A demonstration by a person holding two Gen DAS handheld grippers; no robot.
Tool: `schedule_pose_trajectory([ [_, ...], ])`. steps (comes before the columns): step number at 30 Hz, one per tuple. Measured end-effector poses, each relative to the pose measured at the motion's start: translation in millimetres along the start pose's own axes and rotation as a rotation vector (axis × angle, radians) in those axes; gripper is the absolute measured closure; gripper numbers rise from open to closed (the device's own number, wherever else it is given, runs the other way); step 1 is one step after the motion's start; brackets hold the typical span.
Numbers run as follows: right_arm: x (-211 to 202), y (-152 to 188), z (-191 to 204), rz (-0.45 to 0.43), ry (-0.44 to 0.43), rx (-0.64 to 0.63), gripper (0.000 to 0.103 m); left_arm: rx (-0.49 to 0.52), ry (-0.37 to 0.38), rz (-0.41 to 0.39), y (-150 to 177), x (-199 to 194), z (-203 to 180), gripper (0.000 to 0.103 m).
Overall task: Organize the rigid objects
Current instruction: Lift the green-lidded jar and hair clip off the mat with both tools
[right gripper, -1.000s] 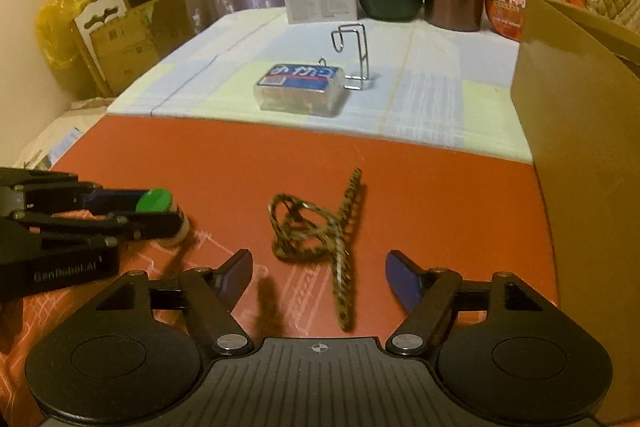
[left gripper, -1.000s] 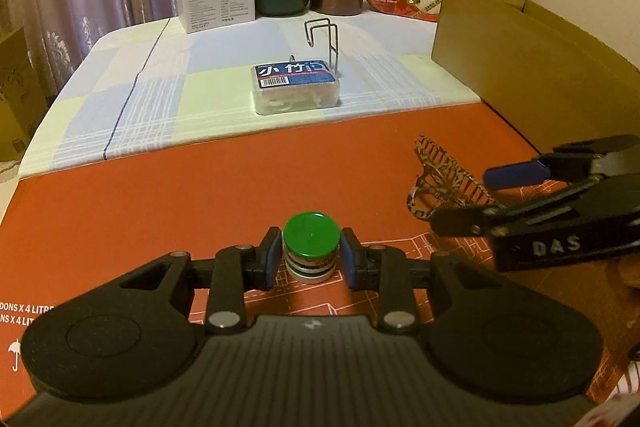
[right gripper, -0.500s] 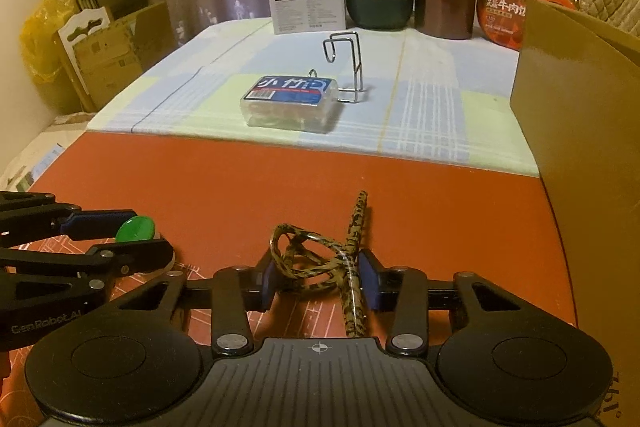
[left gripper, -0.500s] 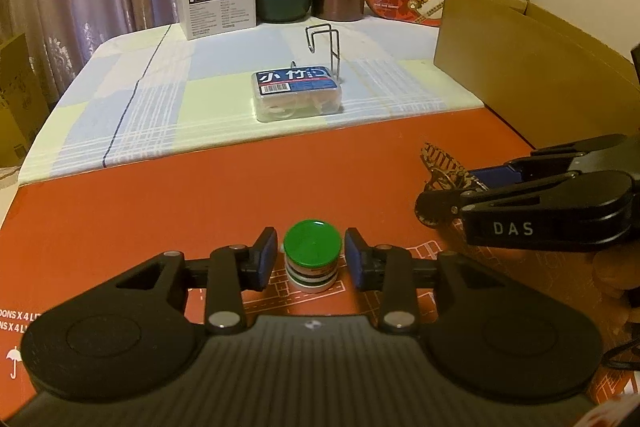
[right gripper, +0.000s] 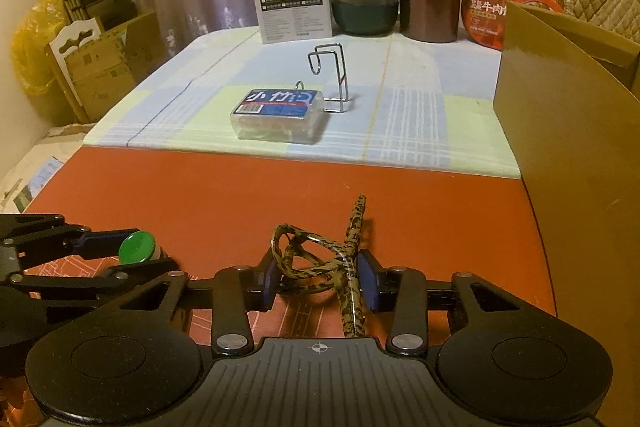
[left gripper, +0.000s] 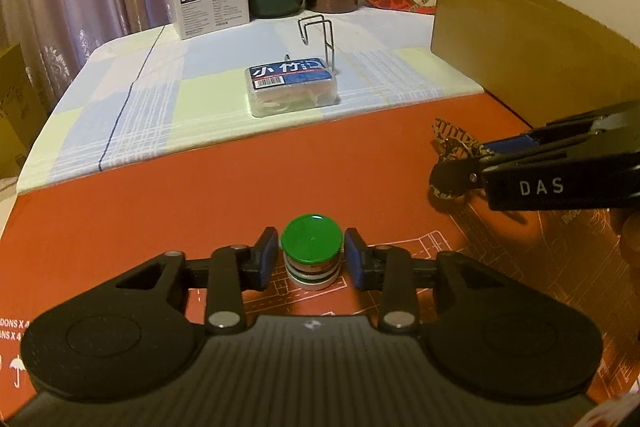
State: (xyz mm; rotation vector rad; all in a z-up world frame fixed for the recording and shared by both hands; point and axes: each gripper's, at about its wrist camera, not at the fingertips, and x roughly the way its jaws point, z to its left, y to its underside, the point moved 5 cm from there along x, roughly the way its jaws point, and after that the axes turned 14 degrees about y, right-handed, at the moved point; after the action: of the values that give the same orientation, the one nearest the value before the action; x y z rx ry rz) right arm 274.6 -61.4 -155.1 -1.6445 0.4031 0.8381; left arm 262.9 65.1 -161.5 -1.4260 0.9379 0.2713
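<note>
A: Start with the big things. What is on the counter (right gripper: 224, 183)?

B: A red mat covers its near half and a checked cloth the far half. An open cardboard box (right gripper: 568, 155) stands along the right edge, which looks like the likely place for sorted items.

A: And the two tools?

B: The right hand-held gripper (right gripper: 320, 279) is what has changed. A second ago its jaws stood wide on either side of the leopard-patterned clip (right gripper: 316, 259); now they are clenched on it, with the clip's loops caught between the blue pads. The clip still rests low on the red mat.

A: The left one?

B: The left hand-held gripper (left gripper: 311, 261) keeps its place, grasping the small green-capped jar (left gripper: 311, 241), which stands upright on the mat between the pads.

A: So both hands are loaded?

B: It seems so. Neither piece is lifted yet. The next step is probably to raise them and carry them to the box. The clip is thin and springy, so it may twist in the grip.

A: Anything untouched?

B: The clear plastic case (right gripper: 278, 117) and the wire hook (right gripper: 332, 75) behind it, both on the cloth.
</note>
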Motion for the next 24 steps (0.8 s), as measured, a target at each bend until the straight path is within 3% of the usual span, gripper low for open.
schedule_pose_trajectory([
  [17,-44,-23,-15,-0.074,-0.016,0.058,0.066,-0.059,0.003,-0.036,-21,-30,-30,0.075],
  [24,-73,-8,-23,-0.074,-0.016,0.074,0.066,-0.104,-0.01,-0.046,-18,-52,-48,0.075],
])
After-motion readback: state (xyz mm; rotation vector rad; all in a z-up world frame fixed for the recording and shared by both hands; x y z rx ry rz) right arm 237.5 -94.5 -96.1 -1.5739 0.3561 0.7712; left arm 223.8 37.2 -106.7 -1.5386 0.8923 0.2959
